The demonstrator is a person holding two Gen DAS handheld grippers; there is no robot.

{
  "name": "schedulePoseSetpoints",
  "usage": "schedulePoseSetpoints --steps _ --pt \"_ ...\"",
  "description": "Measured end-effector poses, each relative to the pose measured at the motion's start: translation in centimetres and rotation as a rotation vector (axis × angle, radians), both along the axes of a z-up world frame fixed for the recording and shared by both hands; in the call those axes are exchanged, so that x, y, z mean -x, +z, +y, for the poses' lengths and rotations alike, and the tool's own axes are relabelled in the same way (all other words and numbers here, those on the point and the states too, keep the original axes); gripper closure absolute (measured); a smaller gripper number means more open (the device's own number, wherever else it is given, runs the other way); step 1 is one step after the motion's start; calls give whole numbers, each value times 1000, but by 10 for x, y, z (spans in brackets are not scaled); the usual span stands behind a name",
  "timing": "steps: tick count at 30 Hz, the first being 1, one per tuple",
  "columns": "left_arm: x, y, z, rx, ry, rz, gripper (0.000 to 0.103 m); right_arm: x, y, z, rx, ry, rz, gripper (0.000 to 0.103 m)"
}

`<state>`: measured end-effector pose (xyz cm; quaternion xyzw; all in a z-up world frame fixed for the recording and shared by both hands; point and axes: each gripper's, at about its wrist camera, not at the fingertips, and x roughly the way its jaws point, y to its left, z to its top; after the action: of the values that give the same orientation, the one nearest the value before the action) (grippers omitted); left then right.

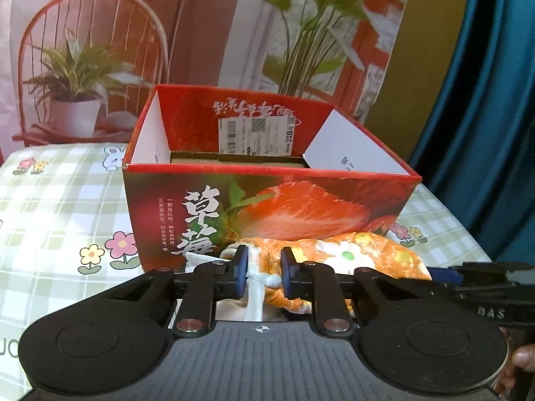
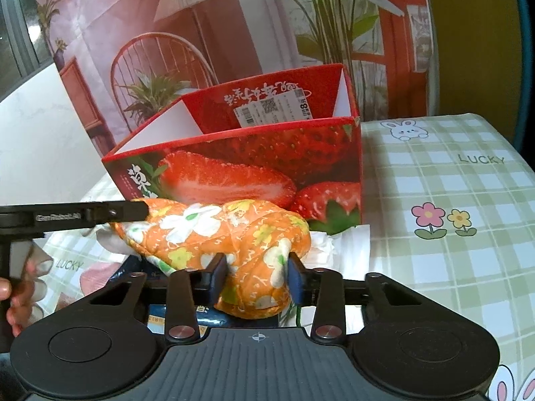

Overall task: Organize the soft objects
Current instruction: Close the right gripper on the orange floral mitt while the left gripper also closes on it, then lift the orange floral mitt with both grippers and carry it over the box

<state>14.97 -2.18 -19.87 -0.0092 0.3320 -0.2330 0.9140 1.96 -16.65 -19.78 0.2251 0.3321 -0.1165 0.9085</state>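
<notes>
An orange flowered oven mitt (image 2: 217, 234) is held up in front of a red strawberry box (image 2: 254, 163) that stands open on the table. My right gripper (image 2: 256, 277) is shut on the mitt's lower end. My left gripper (image 1: 264, 272) is shut on the mitt's white cuff and loop; the mitt (image 1: 361, 254) stretches to its right. The box (image 1: 267, 200) stands just behind it, and its inside shows only a cardboard bottom. The left gripper also shows in the right wrist view (image 2: 140, 210) at the mitt's left end.
The table has a green checked cloth (image 2: 451, 200) with flowers and rabbits. A white paper and a dark blue packet (image 2: 160, 310) lie under the mitt. A printed backdrop stands behind the box, a teal curtain (image 1: 485, 100) at right.
</notes>
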Motion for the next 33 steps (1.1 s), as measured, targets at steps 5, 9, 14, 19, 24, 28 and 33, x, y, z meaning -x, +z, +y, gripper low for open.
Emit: schedulePoseSetpoints --steps 5,9,14,19,24,28,33 --pt "14 6 6 25 15 -21 84 2 6 1 22 -3 -19 79" --pt "22 11 8 42 25 -37 85 4 9 2 29 0 -25 86" --pt "32 18 10 59 33 -61 85 7 16 6 52 8 -38 86" --pt "44 25 13 84 48 -81 85 11 24 9 64 10 -60 87" --pt "54 30 16 109 62 -91 85 14 33 14 86 19 -78 87" --pt "58 34 18 122 67 -104 85 16 39 17 99 23 -95 88" --pt "60 39 19 136 69 -122 85 18 46 20 113 27 -111 88"
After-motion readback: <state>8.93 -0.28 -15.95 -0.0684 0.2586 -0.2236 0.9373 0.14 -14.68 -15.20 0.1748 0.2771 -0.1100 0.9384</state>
